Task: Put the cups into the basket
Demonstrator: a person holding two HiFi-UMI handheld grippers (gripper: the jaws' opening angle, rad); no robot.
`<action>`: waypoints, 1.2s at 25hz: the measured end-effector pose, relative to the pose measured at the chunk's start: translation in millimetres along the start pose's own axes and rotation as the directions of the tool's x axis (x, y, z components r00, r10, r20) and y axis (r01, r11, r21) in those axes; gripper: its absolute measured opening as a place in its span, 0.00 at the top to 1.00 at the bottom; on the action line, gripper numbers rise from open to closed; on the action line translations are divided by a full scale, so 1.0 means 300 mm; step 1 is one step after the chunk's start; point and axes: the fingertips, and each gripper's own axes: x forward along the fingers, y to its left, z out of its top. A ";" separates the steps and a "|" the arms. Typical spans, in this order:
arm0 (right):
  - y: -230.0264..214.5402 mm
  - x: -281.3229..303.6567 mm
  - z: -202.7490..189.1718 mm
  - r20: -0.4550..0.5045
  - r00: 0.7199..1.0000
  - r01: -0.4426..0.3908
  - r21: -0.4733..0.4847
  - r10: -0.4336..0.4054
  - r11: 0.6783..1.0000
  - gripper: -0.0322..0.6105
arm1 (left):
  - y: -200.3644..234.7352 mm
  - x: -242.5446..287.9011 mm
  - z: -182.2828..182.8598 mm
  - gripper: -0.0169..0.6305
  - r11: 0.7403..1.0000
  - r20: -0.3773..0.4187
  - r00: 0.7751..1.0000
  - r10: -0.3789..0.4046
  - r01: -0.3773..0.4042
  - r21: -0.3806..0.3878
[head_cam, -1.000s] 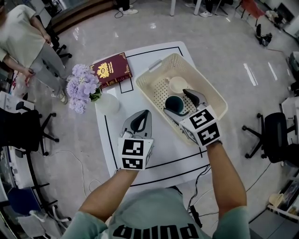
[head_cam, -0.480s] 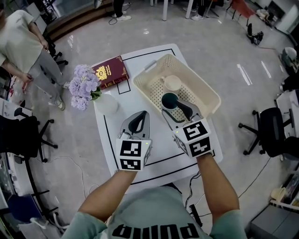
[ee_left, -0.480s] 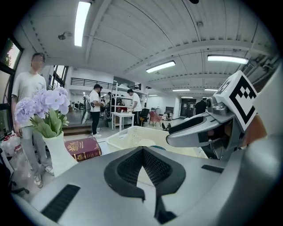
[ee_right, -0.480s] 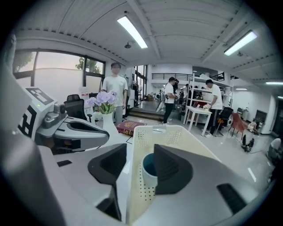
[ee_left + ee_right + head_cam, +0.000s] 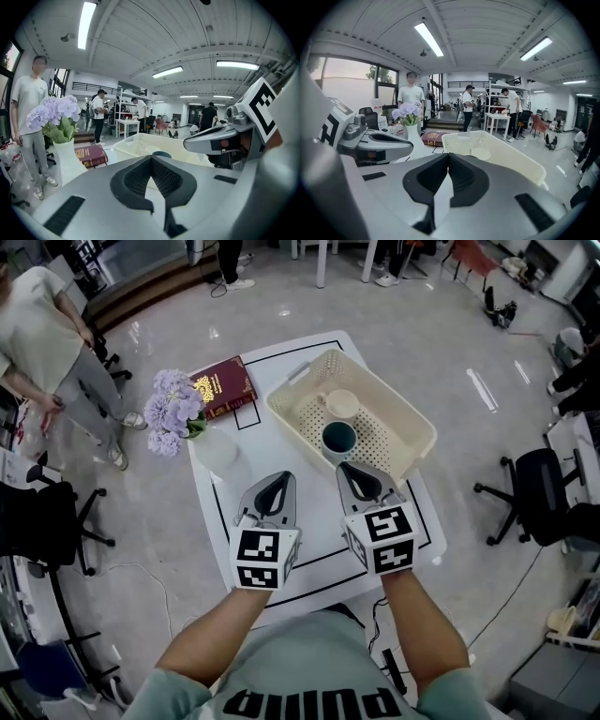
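Cups [image 5: 161, 153] peek over basket [image 5: 124, 144]; left hand-held gripper [image 5: 285, 476] closed, right hand-held gripper [image 5: 343, 468] just-closed, empty.

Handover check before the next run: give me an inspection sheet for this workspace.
Surface: white table with black lines marked on it.
Job's things: teal cup and cream cup, both upright in the basket.
Clutter: book; flowers in a vase, at the table's far left.
Grippers: left gripper shut, empty; right gripper jaws just closed, nothing between them; both over the table's near half.
Cables: a cable on the floor under the near edge.
Surroundings: person standing at left; office chair; glossy floor.
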 end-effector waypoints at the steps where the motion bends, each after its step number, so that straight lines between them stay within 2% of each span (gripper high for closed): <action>1: 0.010 -0.011 -0.001 0.006 1.000 0.006 0.010 -0.006 1.000 0.92 | 0.000 -0.012 -0.007 0.96 1.000 -0.002 1.000 -0.004 0.004 -0.002; 12: 0.115 -0.157 0.022 0.099 0.986 0.123 0.107 -0.134 0.987 0.93 | -0.007 -0.177 0.003 0.96 0.995 0.032 0.996 -0.085 0.083 0.056; 23: 0.318 -0.264 0.006 0.089 0.973 0.202 0.108 -0.212 0.973 0.93 | -0.003 -0.363 -0.015 0.96 0.978 0.064 0.977 -0.205 0.201 0.059; 30: 0.380 -0.332 -0.015 0.102 0.971 0.206 0.104 -0.217 0.973 0.93 | -0.029 -0.441 -0.042 0.96 0.973 0.068 0.972 -0.224 0.219 0.066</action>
